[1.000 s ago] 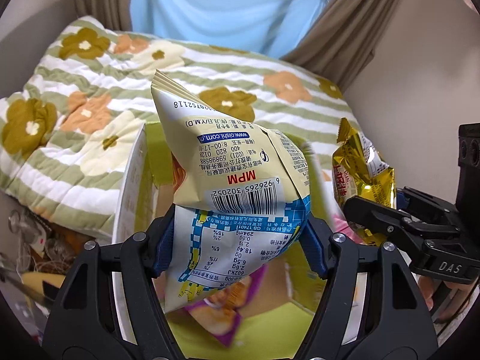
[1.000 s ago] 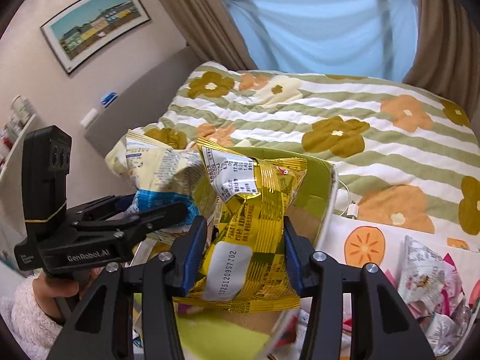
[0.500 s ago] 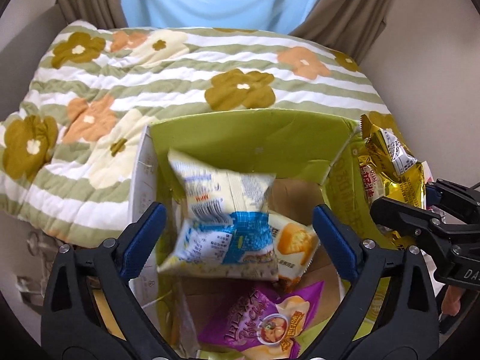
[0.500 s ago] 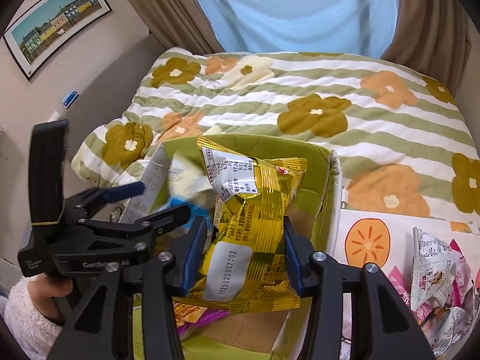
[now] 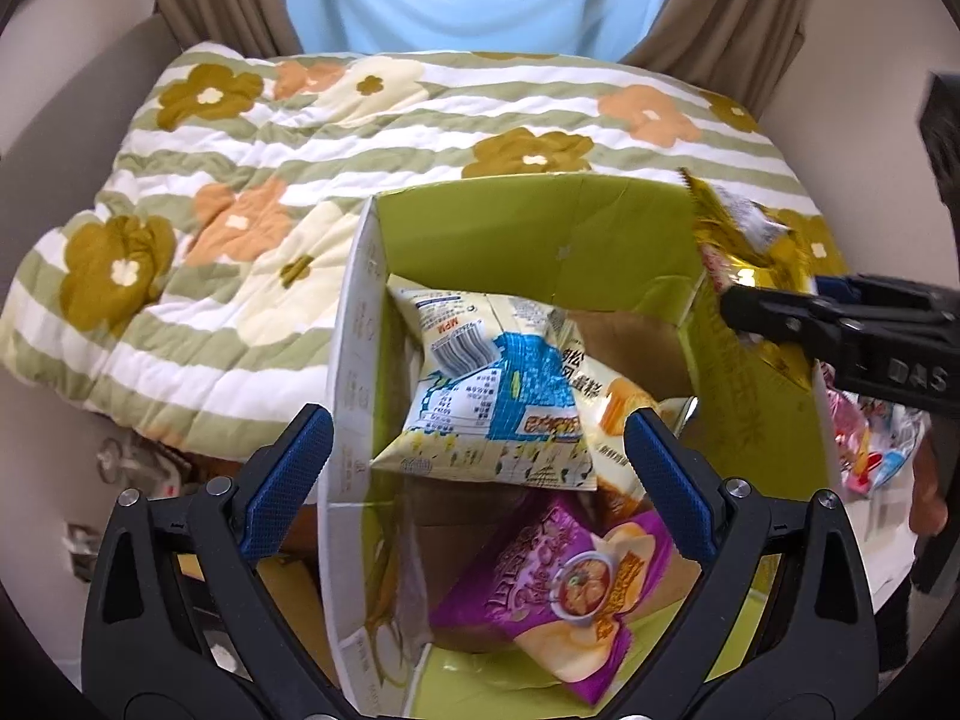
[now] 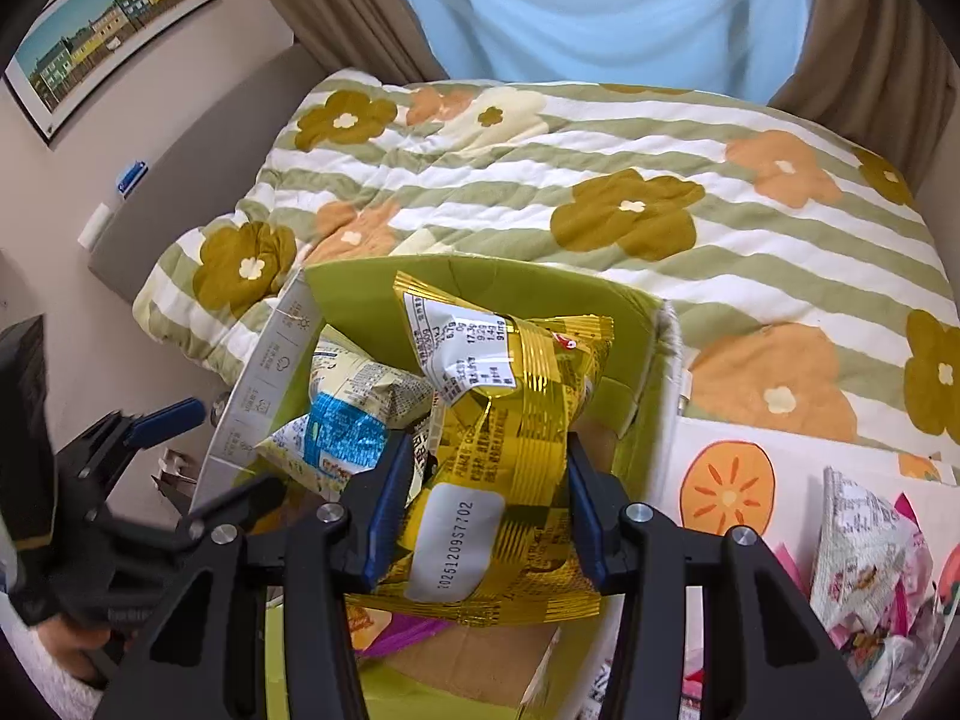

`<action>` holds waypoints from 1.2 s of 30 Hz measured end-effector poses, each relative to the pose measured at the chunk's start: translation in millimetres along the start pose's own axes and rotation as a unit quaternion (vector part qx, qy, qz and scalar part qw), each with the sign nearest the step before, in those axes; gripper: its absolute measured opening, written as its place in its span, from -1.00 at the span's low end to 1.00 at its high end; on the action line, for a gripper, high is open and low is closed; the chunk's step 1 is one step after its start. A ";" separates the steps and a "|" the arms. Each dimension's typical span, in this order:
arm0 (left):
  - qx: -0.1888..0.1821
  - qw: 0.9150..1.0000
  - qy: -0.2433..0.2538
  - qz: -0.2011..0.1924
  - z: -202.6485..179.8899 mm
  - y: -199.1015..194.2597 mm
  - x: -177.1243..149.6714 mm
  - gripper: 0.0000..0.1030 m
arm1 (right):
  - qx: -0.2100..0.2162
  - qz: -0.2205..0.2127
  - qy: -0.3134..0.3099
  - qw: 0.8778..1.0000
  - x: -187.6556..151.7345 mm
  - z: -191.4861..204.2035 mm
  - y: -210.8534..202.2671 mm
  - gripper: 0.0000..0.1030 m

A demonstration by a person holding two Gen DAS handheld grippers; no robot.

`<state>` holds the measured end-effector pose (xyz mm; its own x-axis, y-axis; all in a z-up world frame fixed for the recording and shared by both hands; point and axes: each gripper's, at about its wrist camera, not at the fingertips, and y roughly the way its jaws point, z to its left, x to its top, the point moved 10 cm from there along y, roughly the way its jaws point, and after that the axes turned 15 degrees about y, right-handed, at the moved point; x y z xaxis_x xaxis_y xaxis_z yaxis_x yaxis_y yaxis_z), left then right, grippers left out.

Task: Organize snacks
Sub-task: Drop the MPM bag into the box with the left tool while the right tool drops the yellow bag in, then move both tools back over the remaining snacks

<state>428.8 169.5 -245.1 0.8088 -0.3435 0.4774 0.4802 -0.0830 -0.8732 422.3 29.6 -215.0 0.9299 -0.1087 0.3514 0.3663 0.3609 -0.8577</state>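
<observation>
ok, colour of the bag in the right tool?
Gold with a white label panel; the bag shows best in the right wrist view.

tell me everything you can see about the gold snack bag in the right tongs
The crinkly gold foil snack bag has darker printed bands, a white nutrition panel near its top and a white date sticker low down. It looks puffed and sealed, held roughly upright. The right tongs are shut on its lower half, blue pads pressing both sides, holding it above the open green cardboard box.

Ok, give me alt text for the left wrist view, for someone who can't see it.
The open left gripper hangs over a green box holding a cream-and-blue snack bag and a purple bag. At right, the right gripper holds a gold bag; a floral quilt lies behind.
</observation>
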 end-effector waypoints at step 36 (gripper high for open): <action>-0.023 0.997 0.048 -0.057 -89.0 -69.3 9.2 0.89 | -0.015 -0.107 0.030 0.994 -25.2 -19.1 -99.5 1.00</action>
<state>372.7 88.8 -188.9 0.7119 -0.4175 0.5647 0.5494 -0.1698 -0.8181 363.1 -21.3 -145.6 0.8308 -0.2348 0.5046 0.5556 0.2968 -0.7767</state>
